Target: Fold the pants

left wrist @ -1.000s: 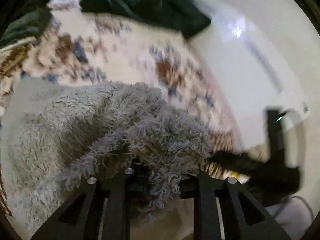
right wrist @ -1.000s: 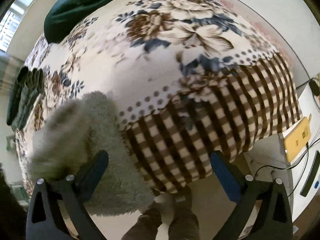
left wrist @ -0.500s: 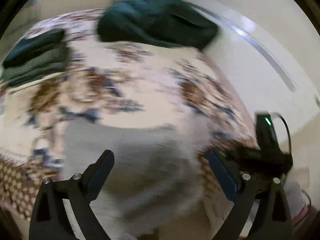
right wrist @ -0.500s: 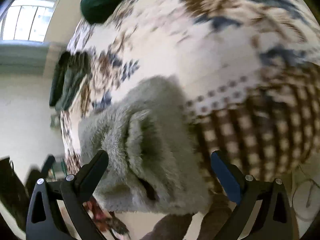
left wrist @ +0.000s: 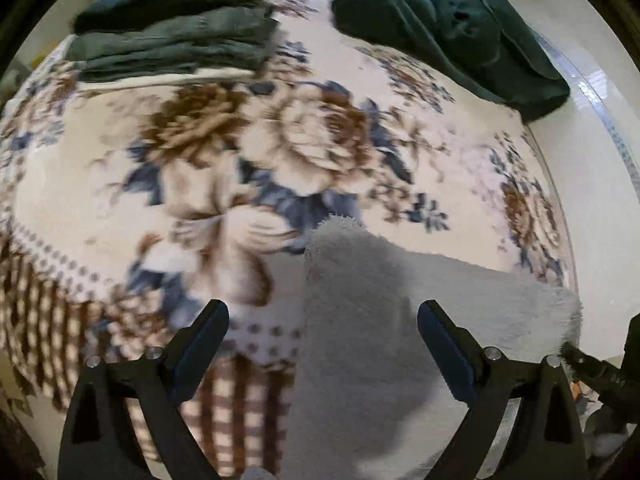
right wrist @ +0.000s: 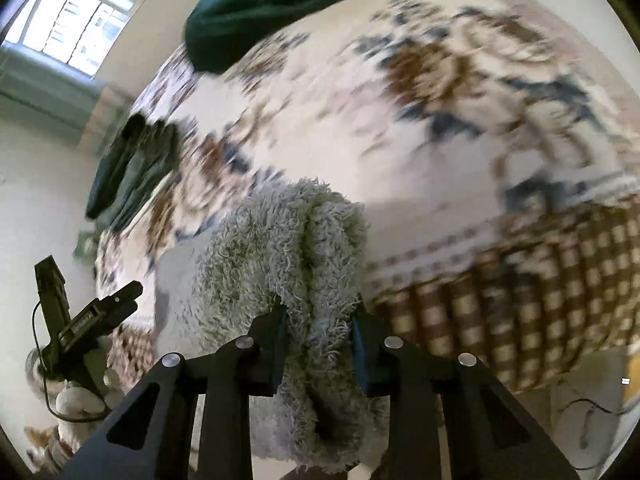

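The grey fluffy pants [left wrist: 384,320] lie over the near edge of the bed, on the floral blanket [left wrist: 280,140]. My left gripper [left wrist: 322,322] is open and empty, its jaws wide apart above the pants' left edge. My right gripper [right wrist: 318,320] is shut on a bunched fold of the grey fluffy pants [right wrist: 280,248], which hang down between its jaws. The left gripper shows in the right wrist view [right wrist: 132,290] at the lower left.
A folded stack of dark green clothes [left wrist: 176,36] sits at the bed's far left. A loose dark green garment [left wrist: 444,24] lies at the far right. The blanket's brown checked border [right wrist: 520,288] hangs over the bed's near side. A window [right wrist: 76,20] is at the upper left.
My left gripper let go of the pants, opened and swung left over the bed. My right gripper moved onto the pants and shut on a fold of them.
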A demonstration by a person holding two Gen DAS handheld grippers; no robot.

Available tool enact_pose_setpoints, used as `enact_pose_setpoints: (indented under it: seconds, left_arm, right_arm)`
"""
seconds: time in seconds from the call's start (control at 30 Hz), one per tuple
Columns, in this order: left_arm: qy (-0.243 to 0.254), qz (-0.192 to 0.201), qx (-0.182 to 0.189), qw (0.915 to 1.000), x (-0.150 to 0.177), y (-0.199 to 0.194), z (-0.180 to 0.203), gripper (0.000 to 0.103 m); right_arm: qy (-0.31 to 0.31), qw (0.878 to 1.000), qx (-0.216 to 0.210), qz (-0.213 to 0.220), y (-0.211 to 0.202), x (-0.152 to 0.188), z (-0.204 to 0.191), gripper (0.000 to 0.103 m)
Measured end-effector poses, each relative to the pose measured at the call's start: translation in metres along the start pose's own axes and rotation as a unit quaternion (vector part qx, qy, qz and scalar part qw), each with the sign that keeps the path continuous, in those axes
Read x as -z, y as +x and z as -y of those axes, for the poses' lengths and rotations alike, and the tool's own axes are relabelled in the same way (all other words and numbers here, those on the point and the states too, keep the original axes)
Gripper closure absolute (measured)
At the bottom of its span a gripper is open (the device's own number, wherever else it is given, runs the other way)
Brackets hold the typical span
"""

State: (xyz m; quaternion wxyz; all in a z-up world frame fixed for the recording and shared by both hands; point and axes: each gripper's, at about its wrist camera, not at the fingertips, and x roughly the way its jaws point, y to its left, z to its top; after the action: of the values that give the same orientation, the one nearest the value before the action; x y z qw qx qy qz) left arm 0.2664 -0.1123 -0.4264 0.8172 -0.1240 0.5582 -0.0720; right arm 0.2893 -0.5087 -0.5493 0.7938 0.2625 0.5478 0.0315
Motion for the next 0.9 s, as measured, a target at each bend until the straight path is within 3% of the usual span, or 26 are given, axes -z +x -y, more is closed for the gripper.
enact_pose_setpoints:
  seconds: [0.07, 0.1, 0.13, 0.17, 0.23, 0.3, 0.37, 0.47, 0.5, 0.6, 0.63, 0.8, 0.9]
  left_arm:
    - [0.005, -0.011, 0.016, 0.9998, -0.01, 0.015, 0.013, 0.007]
    - [0.008, -0.019, 0.022, 0.9995, -0.014, 0.025, 0.02, 0.007]
    - [0.01, -0.026, 0.028, 0.9992, -0.019, 0.033, 0.024, 0.007]
    - [0.018, -0.037, 0.03, 0.9987, -0.022, 0.046, 0.032, 0.007]
    - [0.038, -0.055, 0.027, 0.9974, -0.025, 0.064, 0.044, 0.007]
    - [0.064, -0.07, 0.015, 0.9954, -0.025, 0.078, 0.054, 0.007]
    - [0.077, -0.077, 0.008, 0.9941, -0.025, 0.086, 0.056, 0.007]
    - [0.073, -0.08, 0.003, 0.9941, -0.028, 0.094, 0.051, 0.007]
    - [0.068, -0.083, 0.002, 0.9943, -0.029, 0.096, 0.048, 0.007]
    - [0.049, -0.093, -0.002, 0.9944, -0.03, 0.102, 0.038, 0.007]
    - [0.043, -0.095, -0.002, 0.9945, -0.03, 0.101, 0.036, 0.007]
    - [0.046, -0.06, 0.006, 0.9971, -0.03, 0.069, 0.046, 0.007]
    - [0.044, -0.05, 0.016, 0.9976, -0.03, 0.053, 0.048, 0.007]
  right_arm:
    - [0.019, 0.999, 0.013, -0.028, 0.006, -0.008, 0.025, 0.069]
    - [0.031, 0.998, 0.031, -0.055, 0.016, -0.009, 0.039, 0.064]
    - [0.05, 0.993, 0.058, -0.085, 0.028, -0.009, 0.055, 0.052]
    - [0.07, 0.989, 0.081, -0.101, 0.033, -0.007, 0.067, 0.051]
    - [0.107, 0.985, 0.106, -0.086, 0.025, -0.002, 0.082, 0.051]
    - [0.12, 0.988, 0.083, -0.053, 0.007, 0.005, 0.078, 0.046]
    - [0.126, 0.99, 0.041, -0.044, 0.002, 0.017, 0.068, 0.031]
    - [0.14, 0.985, -0.015, -0.103, 0.036, 0.05, 0.064, 0.031]
    - [0.141, 0.983, 0.002, -0.121, 0.044, 0.061, 0.071, 0.031]
    - [0.128, 0.967, 0.132, -0.179, 0.066, 0.097, 0.093, 0.031]
    - [0.129, 0.964, 0.14, -0.185, 0.065, 0.102, 0.094, 0.031]
    - [0.108, 0.977, 0.131, -0.126, 0.009, 0.075, 0.065, 0.031]
    - [0.128, 0.988, 0.06, -0.066, -0.018, 0.041, 0.059, 0.03]
